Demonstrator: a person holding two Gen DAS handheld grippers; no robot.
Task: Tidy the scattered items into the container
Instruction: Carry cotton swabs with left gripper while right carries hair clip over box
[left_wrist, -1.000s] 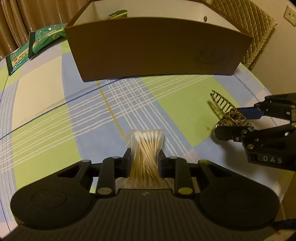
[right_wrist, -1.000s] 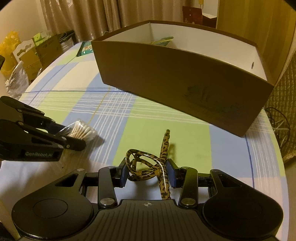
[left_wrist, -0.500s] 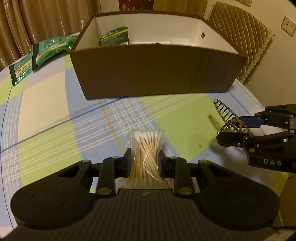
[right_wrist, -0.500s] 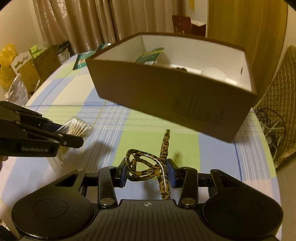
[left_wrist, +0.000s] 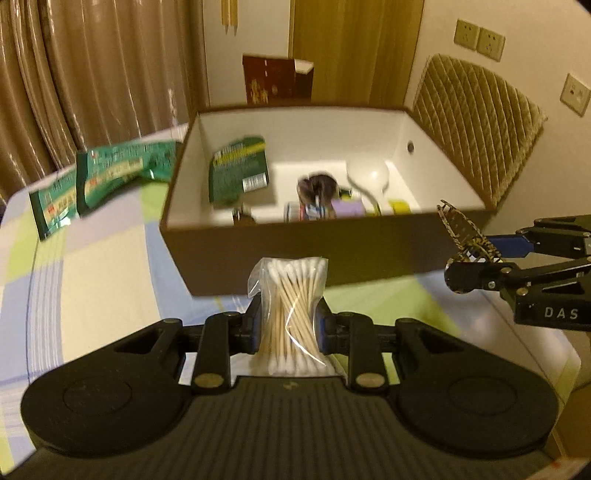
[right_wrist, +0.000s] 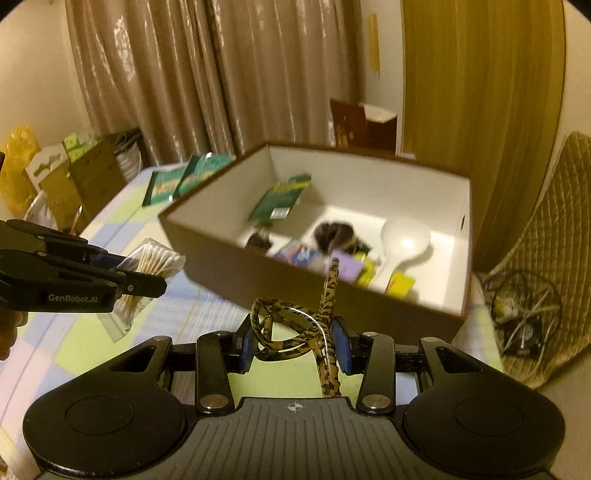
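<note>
While our left gripper (left_wrist: 289, 318) pinches the bag of cotton swabs (left_wrist: 290, 300) above the checked tablecloth (left_wrist: 92, 288), our right gripper (right_wrist: 295, 341) clamps a leopard-print hair clip (right_wrist: 295, 330). Both sit just short of the brown box (left_wrist: 295, 254); green packets (left_wrist: 110, 171) lie beside it.

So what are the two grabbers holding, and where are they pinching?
The left gripper pinches a bag of cotton swabs around its middle. The right gripper clamps a leopard-print hair claw clip by its sides.
</note>
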